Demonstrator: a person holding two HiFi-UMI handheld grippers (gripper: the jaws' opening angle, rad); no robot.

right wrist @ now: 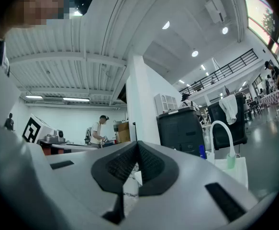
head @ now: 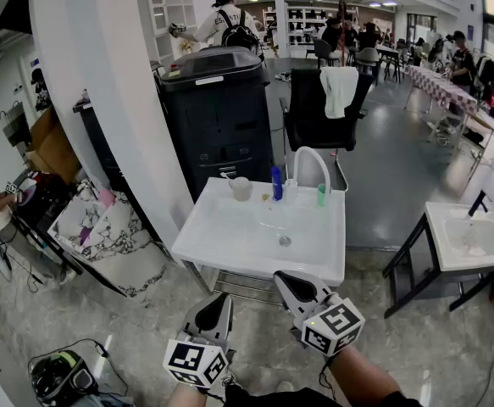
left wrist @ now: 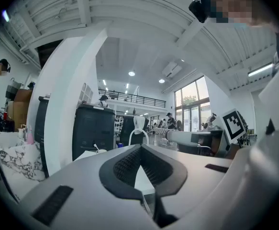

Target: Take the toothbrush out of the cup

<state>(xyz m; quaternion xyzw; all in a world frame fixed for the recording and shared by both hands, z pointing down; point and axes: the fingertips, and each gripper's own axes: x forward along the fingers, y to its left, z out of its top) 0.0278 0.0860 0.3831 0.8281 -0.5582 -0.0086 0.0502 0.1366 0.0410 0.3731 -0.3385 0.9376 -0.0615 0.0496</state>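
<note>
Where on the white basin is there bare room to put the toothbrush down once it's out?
Free on the basin: the left front, between the cup and the near edge, and the right front, in front of the green bottle. The drain sits in the middle. Crowded: the back edge, where cup, toothbrush, blue bottle, green bottle and faucet line up.

open office hall: copier [head: 217, 117], swivel chair [head: 313, 119]
</note>
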